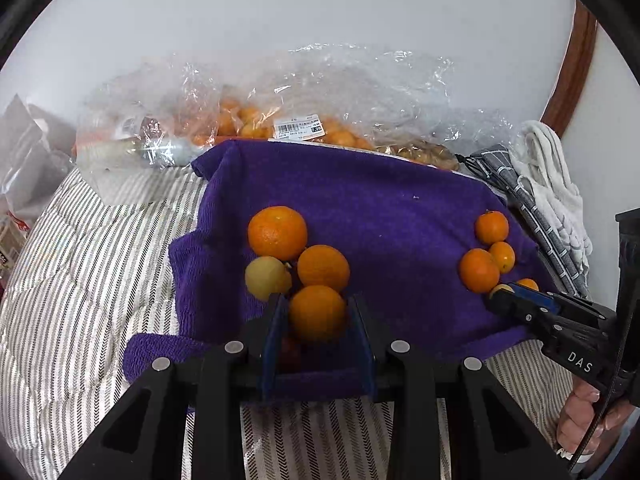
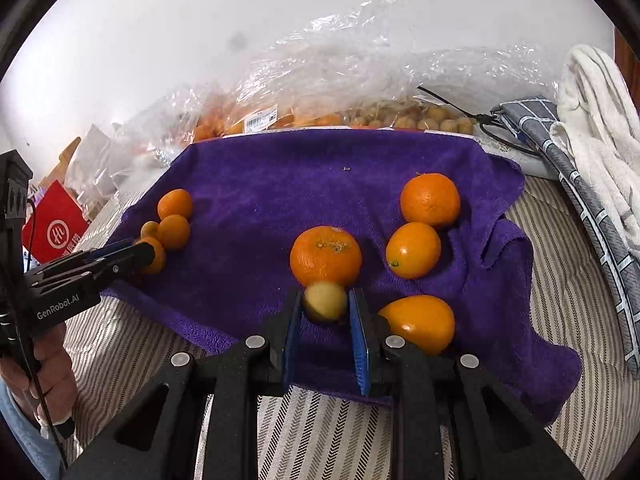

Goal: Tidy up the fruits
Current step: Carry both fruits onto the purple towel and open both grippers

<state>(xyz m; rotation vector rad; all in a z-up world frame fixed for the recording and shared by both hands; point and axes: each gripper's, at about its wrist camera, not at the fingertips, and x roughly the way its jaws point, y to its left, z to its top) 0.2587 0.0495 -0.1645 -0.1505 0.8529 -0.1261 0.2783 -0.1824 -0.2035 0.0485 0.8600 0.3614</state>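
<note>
**Purple towel with sorted fruit, both grippers holding a piece**

Purple towelling is spread over a striped bedcover (image 1: 80,280), and fruit is laid on this towel (image 1: 380,200) in two loose groups. Seen from the left wrist, a large orange (image 1: 277,233), a second orange (image 1: 323,266) and a pale yellow fruit (image 1: 267,278) are clustered near the middle, each touching the next. An orange fruit (image 1: 317,312) is clasped between the blue pads of the left gripper (image 1: 318,320), just in front of that cluster. On the right side of the towel three small oranges (image 1: 486,248) are grouped together, and the right gripper (image 1: 502,294) is seen there with a small yellowish fruit at its tip.

From the right wrist, that small yellow fruit (image 2: 325,302) is pinched between the fingers, just in front of a mandarin (image 2: 326,256). Three more orange fruits (image 2: 420,256) lie to the right of it.

At the far edge, clear plastic bags (image 1: 248,92) are piled against the wall; small oranges (image 1: 240,120) are held in one, under a price label, and pale round fruits (image 2: 432,118) in another. Folded cloths (image 2: 592,128) are stacked at the far right.
</note>
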